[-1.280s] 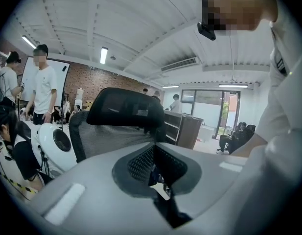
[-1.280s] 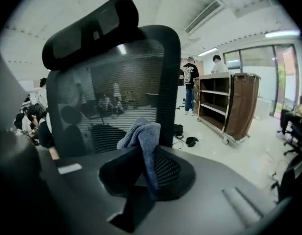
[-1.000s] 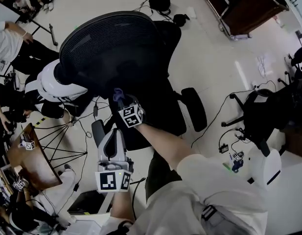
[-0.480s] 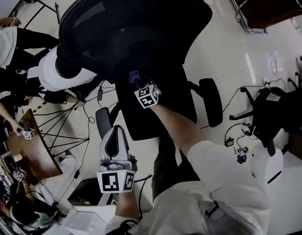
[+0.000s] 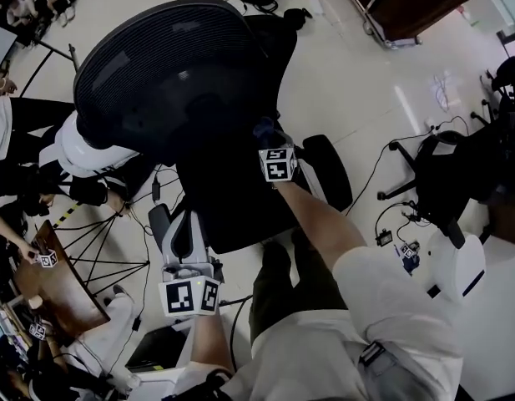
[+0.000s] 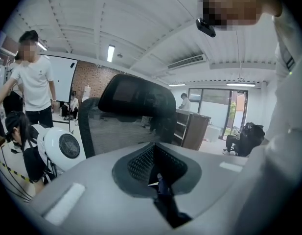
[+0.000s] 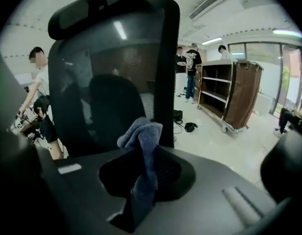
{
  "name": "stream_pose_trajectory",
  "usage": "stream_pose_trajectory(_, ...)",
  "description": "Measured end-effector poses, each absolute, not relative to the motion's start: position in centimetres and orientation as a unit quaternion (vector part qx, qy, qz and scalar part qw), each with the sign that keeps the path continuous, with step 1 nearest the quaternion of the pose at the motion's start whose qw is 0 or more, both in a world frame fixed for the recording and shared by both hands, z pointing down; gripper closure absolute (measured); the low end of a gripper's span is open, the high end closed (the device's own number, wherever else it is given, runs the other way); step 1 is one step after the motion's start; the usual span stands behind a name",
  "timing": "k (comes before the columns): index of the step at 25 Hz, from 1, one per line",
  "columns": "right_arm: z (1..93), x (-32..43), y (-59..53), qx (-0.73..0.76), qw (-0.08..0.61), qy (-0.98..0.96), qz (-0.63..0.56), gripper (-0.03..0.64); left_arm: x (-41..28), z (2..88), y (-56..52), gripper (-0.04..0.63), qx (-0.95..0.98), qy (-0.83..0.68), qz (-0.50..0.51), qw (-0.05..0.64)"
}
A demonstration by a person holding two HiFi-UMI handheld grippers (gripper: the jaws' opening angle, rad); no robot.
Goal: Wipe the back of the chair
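Note:
The black mesh chair back (image 5: 169, 78) fills the upper left of the head view, with the seat (image 5: 240, 199) below it. My right gripper (image 5: 269, 139) is shut on a blue cloth (image 5: 263, 129) and holds it at the lower right edge of the chair back. In the right gripper view the cloth (image 7: 143, 133) sticks up from the right gripper (image 7: 141, 180), close to the dark chair back (image 7: 106, 77). My left gripper (image 5: 179, 222) is low beside the seat, shut and holding nothing. In its own view the left gripper (image 6: 158, 181) points at the mesh back (image 6: 116, 133) and headrest (image 6: 136, 99).
A white round machine (image 5: 80, 149) and several people stand left of the chair. A wooden table (image 5: 50, 284) is at lower left. The chair's armrest (image 5: 328, 170) juts right. Another black chair (image 5: 445, 182), floor cables and a brown cart (image 5: 411, 7) lie to the right.
My right gripper has carried the cloth rightward across the lower chair back to its right edge. The left gripper has stayed low by the seat.

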State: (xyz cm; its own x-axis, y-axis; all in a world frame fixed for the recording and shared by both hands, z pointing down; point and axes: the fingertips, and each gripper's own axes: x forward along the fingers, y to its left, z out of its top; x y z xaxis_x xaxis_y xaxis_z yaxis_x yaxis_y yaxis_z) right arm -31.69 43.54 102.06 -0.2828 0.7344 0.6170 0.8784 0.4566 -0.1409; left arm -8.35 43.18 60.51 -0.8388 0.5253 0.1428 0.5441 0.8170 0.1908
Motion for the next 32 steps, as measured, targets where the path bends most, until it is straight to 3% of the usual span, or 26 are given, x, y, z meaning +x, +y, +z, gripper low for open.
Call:
stream_pose_trajectory(3, 91.3, -28.1, 43.2, -0.547, 0.279, -0.787, -0.054, 0.569, -7.2, 57.4, 42.3, 0.571, -0.299, -0.948, -0.097, 0.045)
stream_pose_trajectory(6, 76.3, -23.7, 36.1, -0.572, 0.233, -0.786, -0.003, 0.569, -4.2, 52.6, 37.5, 0.571, -0.313, -0.947, -0.064, 0.038)
stream_pose_trajectory(12, 47.2, -17.7, 21.2, -0.628, -0.019, -0.775, 0.067, 0.568, 0.8, 41.8, 28.7, 0.571, -0.342, -0.939, 0.033, -0.019)
stream_pose_trajectory(15, 38.2, -15.4, 12.2, -0.633, -0.109, -0.757, 0.117, 0.568, 2.8, 38.0, 23.3, 0.571, -0.352, -0.931, 0.078, -0.061)
stream_pose_trajectory(19, 37.0, -15.9, 6.3, -0.619, -0.143, -0.76, 0.138, 0.568, 2.9, 36.2, 18.0, 0.571, -0.335, -0.931, 0.112, -0.094)
stream_pose_trajectory(25, 35.0, -17.9, 2.2, -0.624, -0.116, -0.757, 0.155, 0.566, 1.9, 33.3, 13.5, 0.571, -0.328, -0.933, 0.12, -0.091)
stream_pose_trajectory(32, 35.8, -12.9, -2.5, -0.622, -0.129, -0.754, 0.167, 0.566, 4.6, 35.2, 9.4, 0.572, -0.307, -0.938, 0.138, -0.086)
